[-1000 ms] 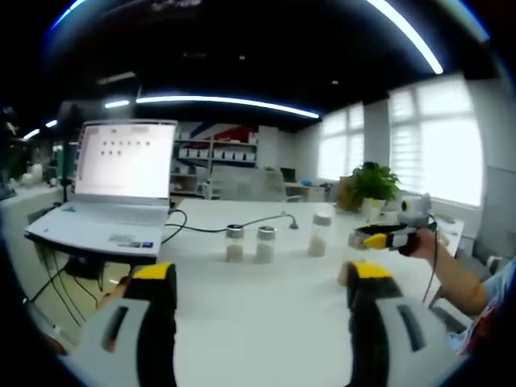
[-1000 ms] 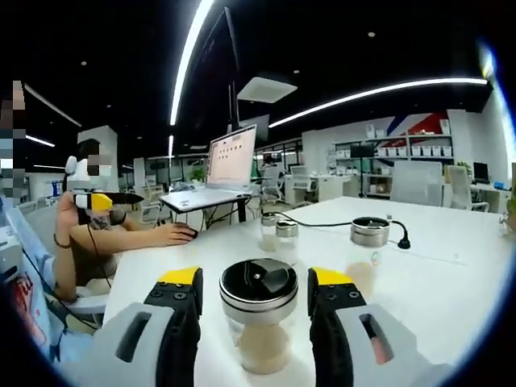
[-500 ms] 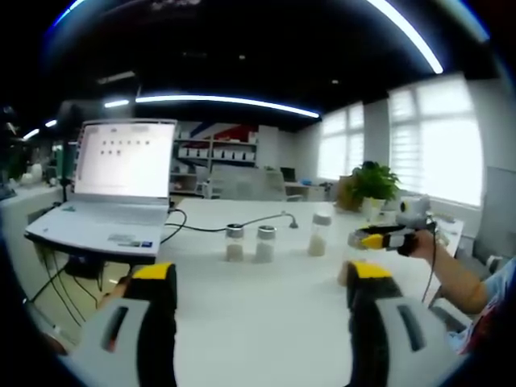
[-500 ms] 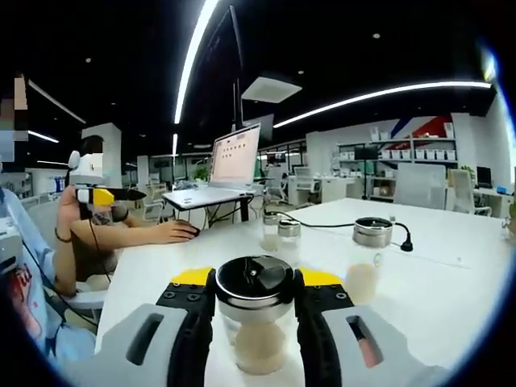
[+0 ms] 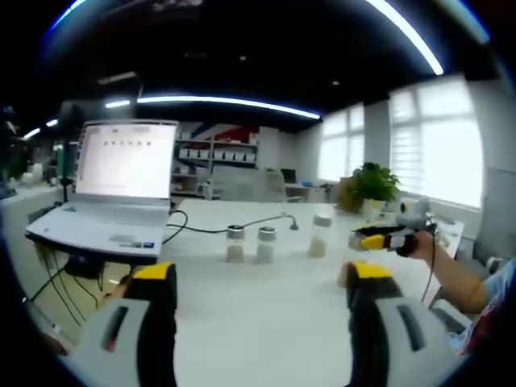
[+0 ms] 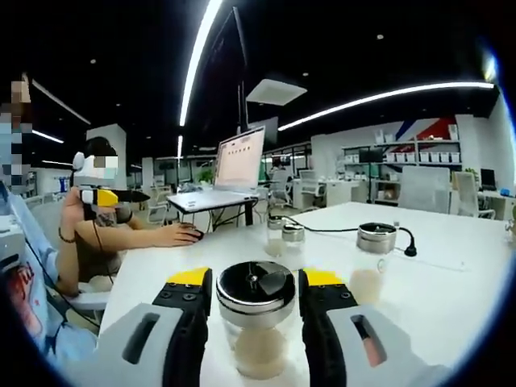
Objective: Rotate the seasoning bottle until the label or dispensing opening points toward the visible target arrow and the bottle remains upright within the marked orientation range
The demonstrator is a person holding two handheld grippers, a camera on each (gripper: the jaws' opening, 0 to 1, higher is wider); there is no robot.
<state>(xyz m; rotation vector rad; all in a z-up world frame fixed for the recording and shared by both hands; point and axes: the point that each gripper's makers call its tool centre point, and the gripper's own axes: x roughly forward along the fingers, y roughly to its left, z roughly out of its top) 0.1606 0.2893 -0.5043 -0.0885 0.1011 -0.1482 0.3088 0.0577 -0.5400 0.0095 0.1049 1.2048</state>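
The seasoning bottle (image 6: 256, 318) is clear glass with pale powder and a black-and-steel lid. It stands upright on the white table (image 6: 451, 274), close in the right gripper view. My right gripper (image 6: 256, 280) is shut on it, with both yellow-tipped jaws pressed against the lid's sides. In the left gripper view, the right gripper (image 5: 385, 239) appears small at the right in a person's hand. My left gripper (image 5: 262, 274) hangs open above the table with nothing between its jaws. The left gripper (image 6: 101, 196) is also at the far left of the right gripper view.
Two small shakers (image 5: 235, 243) (image 5: 265, 243) and a taller bottle (image 5: 319, 234) stand mid-table. An open laptop (image 5: 121, 185) sits at the left with a black cable (image 5: 201, 229) running from it. Another steel-lidded bottle (image 6: 372, 262) stands right of the held one. A potted plant (image 5: 372, 185) is beyond.
My right gripper's jaws closed from wide apart onto the seasoning bottle's lid and still hold it. The right gripper view shifted slightly. The left gripper stayed open and still.
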